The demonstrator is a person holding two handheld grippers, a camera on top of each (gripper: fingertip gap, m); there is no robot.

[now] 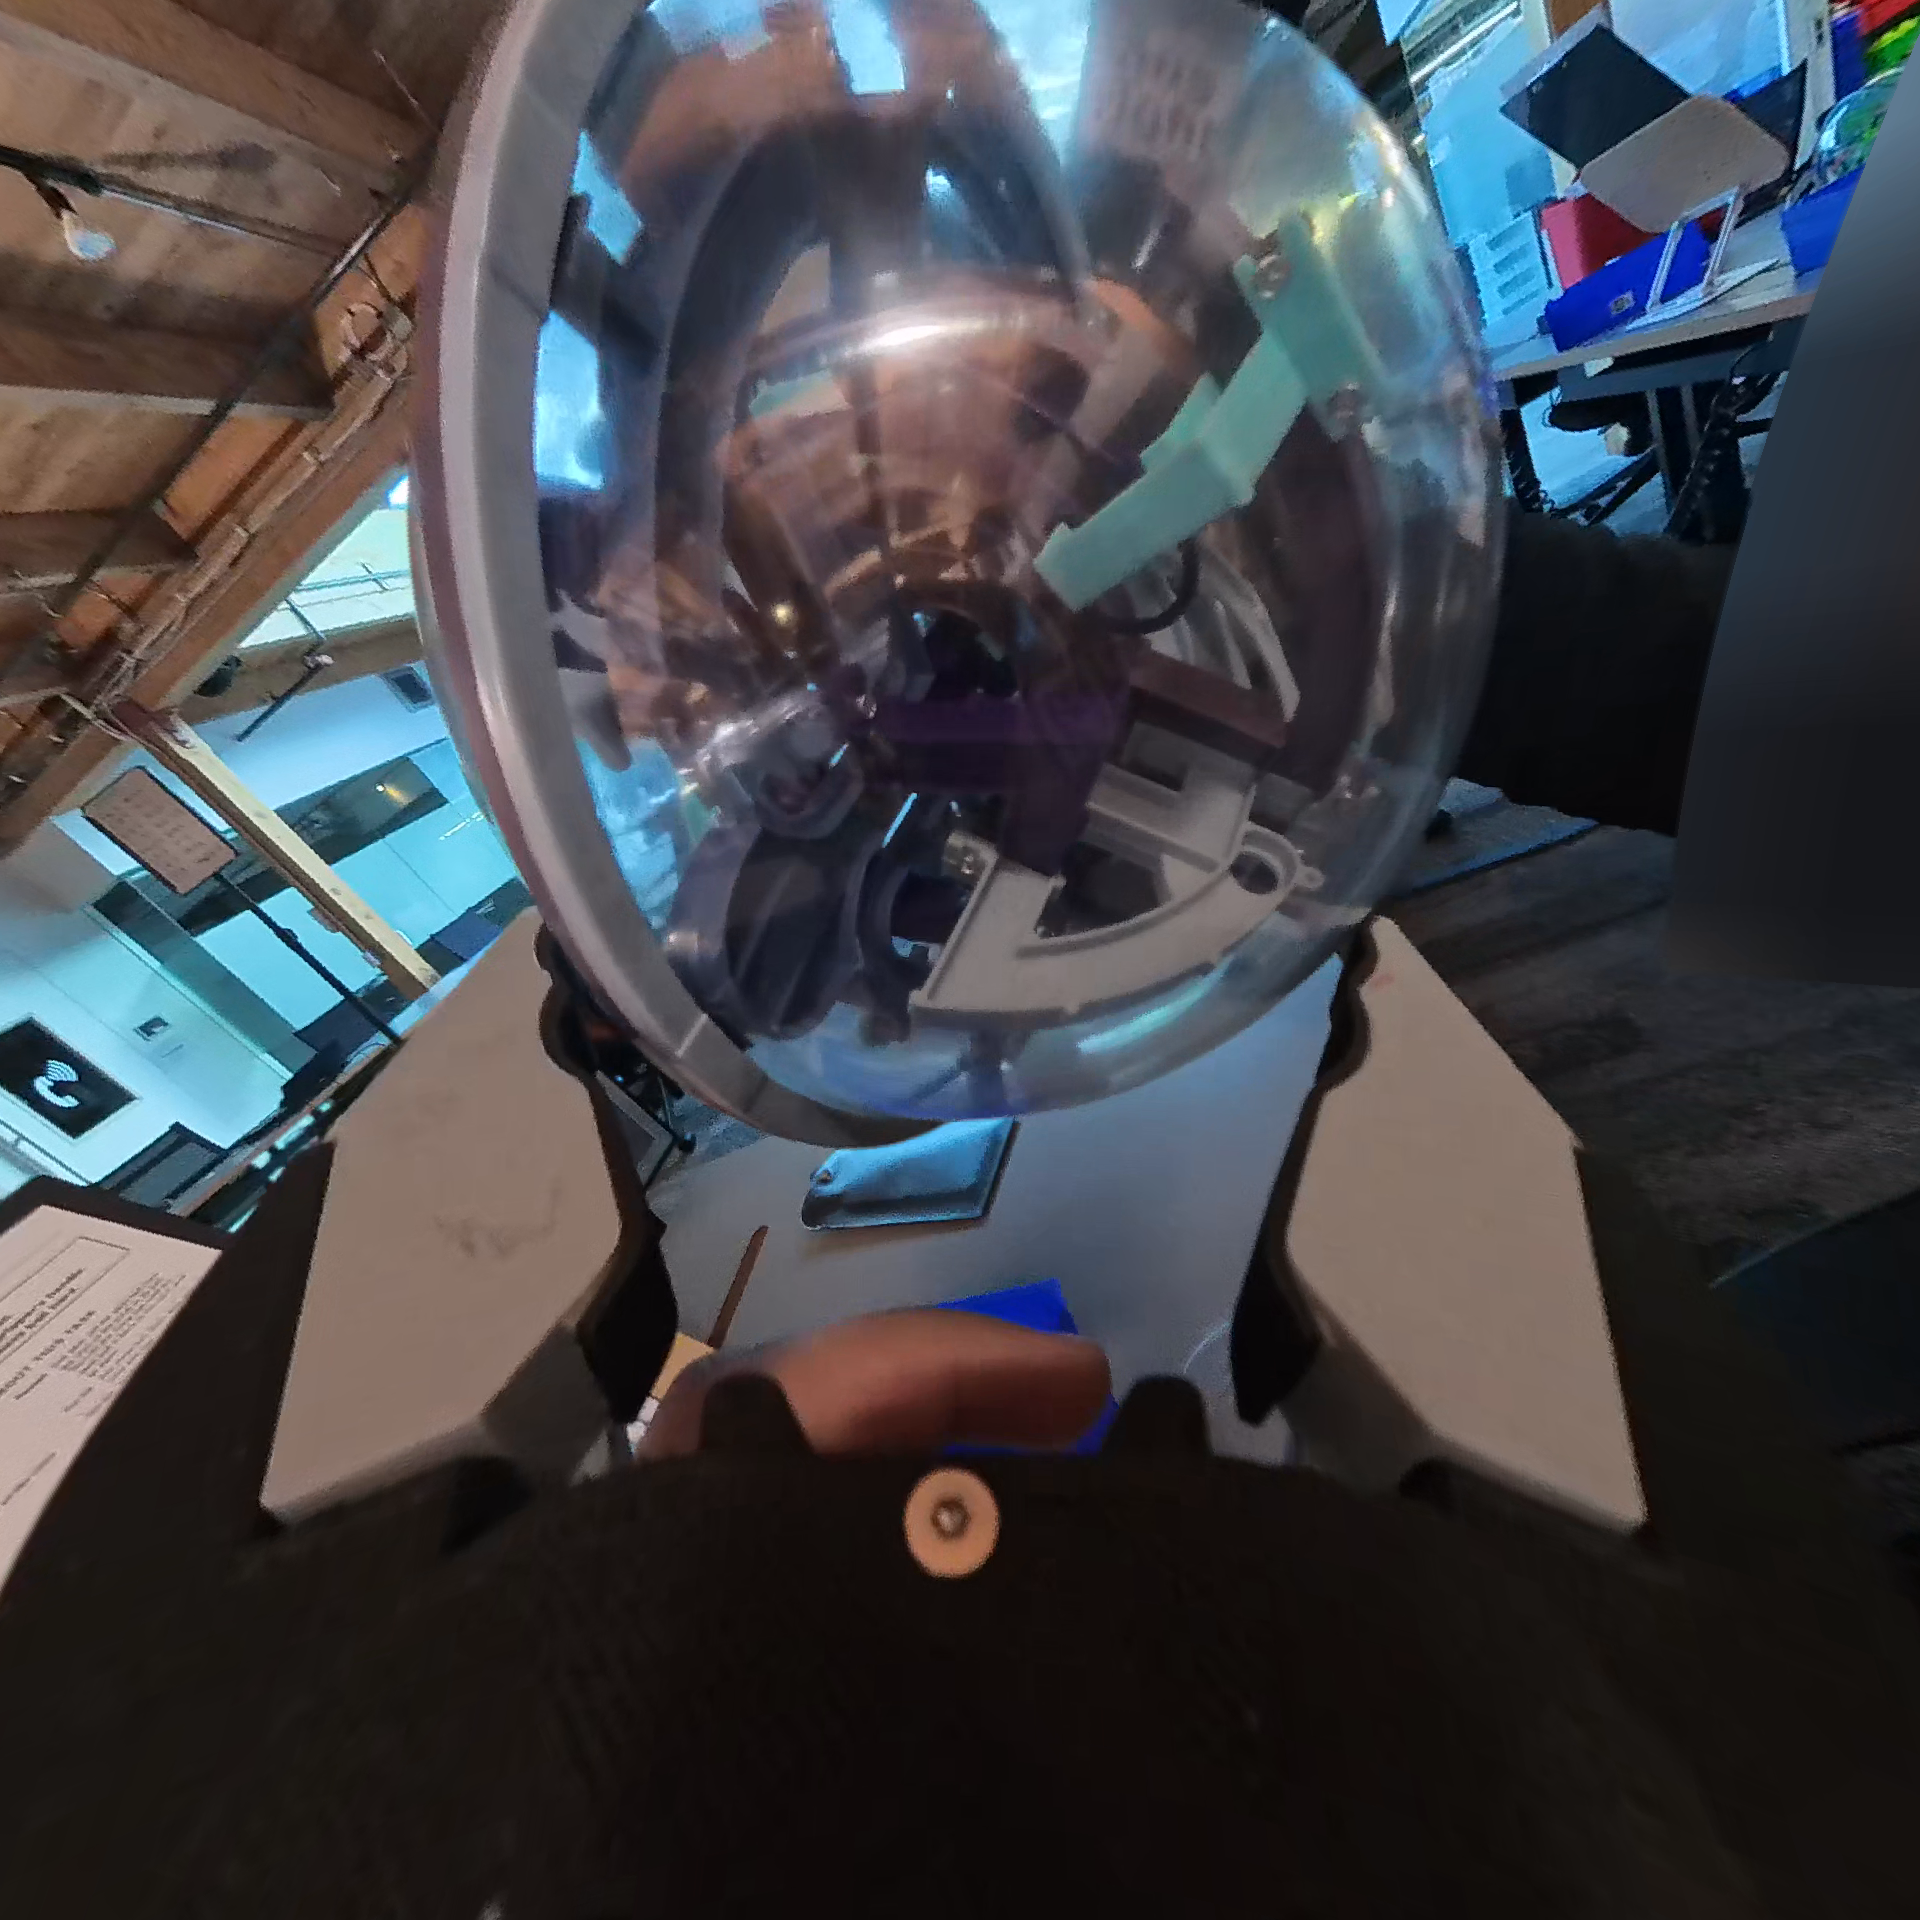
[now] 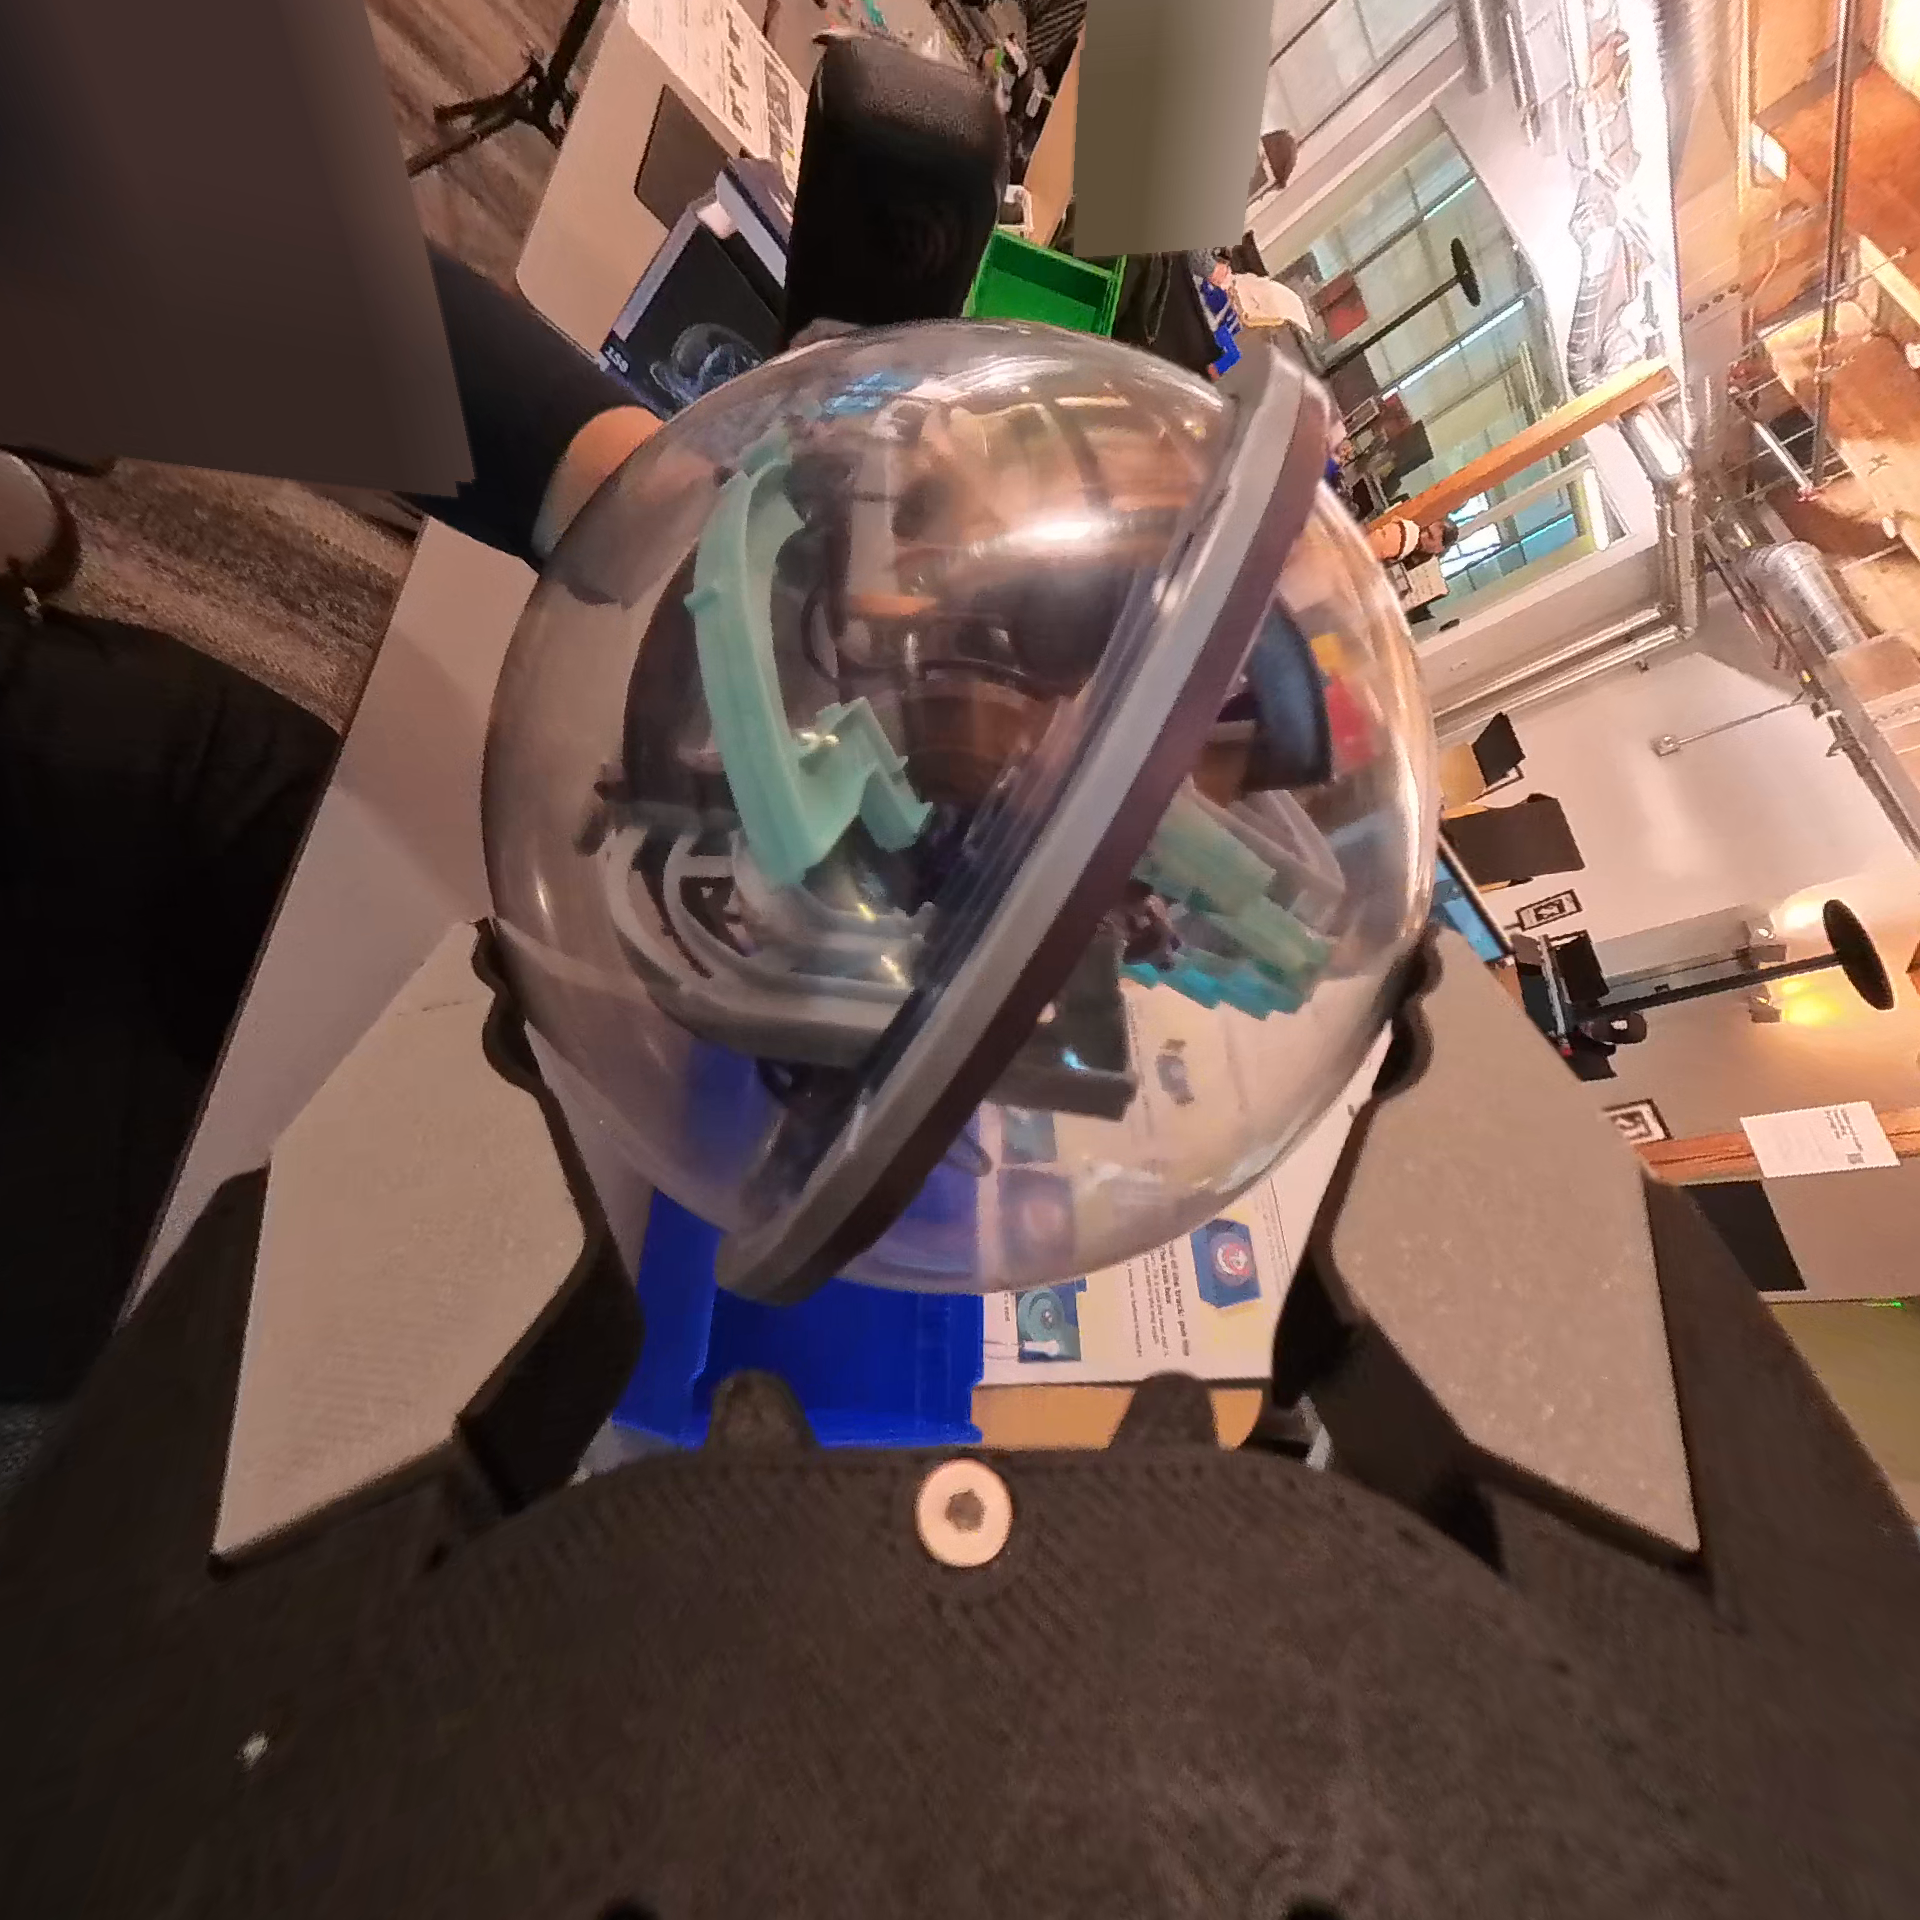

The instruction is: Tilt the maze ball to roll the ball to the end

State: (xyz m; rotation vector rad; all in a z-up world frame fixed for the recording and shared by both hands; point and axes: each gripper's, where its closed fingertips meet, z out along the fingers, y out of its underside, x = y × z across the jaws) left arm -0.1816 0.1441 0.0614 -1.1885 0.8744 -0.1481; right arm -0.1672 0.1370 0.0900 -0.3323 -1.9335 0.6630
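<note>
Maze ball [image 2: 956,810]: clear sphere, grey equator ring, mint and grey tracks inside; held in air above white table [image 1: 1122,1236] and blue bin [image 2: 831,1361].
Right gripper [image 2: 961,977]: fingers spread wide, both pads pressed on sphere sides.
Left gripper [image 1: 951,977]: fingers wide apart, clamped on lower sphere.
Small inner ball: cannot locate.

Bright daylight, dome glare, motion blur, fisheye edges.
</note>
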